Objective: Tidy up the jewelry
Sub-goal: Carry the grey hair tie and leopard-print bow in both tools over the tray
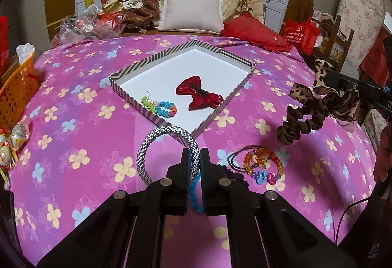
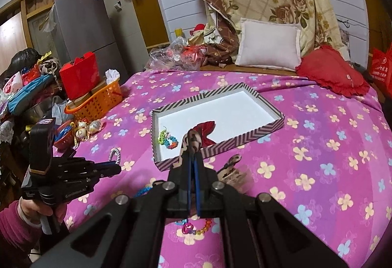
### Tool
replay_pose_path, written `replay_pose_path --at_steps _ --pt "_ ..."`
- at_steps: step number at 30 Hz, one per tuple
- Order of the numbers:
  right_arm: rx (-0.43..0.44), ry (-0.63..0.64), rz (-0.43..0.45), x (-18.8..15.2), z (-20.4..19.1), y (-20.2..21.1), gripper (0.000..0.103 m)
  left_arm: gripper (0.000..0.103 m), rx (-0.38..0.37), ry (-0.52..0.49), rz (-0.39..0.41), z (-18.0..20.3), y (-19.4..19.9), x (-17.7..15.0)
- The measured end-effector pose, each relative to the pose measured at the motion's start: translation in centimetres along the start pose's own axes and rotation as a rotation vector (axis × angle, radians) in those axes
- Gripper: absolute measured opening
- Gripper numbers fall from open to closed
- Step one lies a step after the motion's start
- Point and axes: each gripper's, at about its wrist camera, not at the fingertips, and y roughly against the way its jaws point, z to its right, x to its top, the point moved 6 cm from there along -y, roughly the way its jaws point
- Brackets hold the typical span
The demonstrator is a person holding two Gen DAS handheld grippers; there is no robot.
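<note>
carrying the silver bangle [image 1: 156, 143] w/ my left claw [image 1: 195, 152] clamped on its rim, just short of the striped tray [image 1: 137, 67] on the bed. right claw [image 2: 193, 145] pinches the leopard scrunchie [image 1: 318, 101]. clear the near wall b4 letting go, land beside the red bow [image 1: 199, 95].

Ahead of the matt black plastic left hand-held gripper [image 1: 195, 154], a woven cord bracelet [image 1: 169, 152] looks rough, beyond it a glossy red satin bow [image 1: 199, 95] in a smooth paper-lined box [image 1: 171, 57].

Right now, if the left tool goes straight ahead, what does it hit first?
Probably the near corner of the striped box. The left tool, shut on the silver bangle, points there, though depth is unclear.
</note>
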Motion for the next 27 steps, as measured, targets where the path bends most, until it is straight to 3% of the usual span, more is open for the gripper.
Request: replay_pose_path --at_steps 14,27 --pt "0.002 0.003 -0.021 3.0 1.0 -4.5 0.002 0.001 0.026 0.046 0.009 -2.0 -2.4 4.8" --pt "-0.008 0.008 0.001 8.9 1.8 -10.8 0.002 0.001 0.081 0.055 0.004 -3.4 -6.9 9.0"
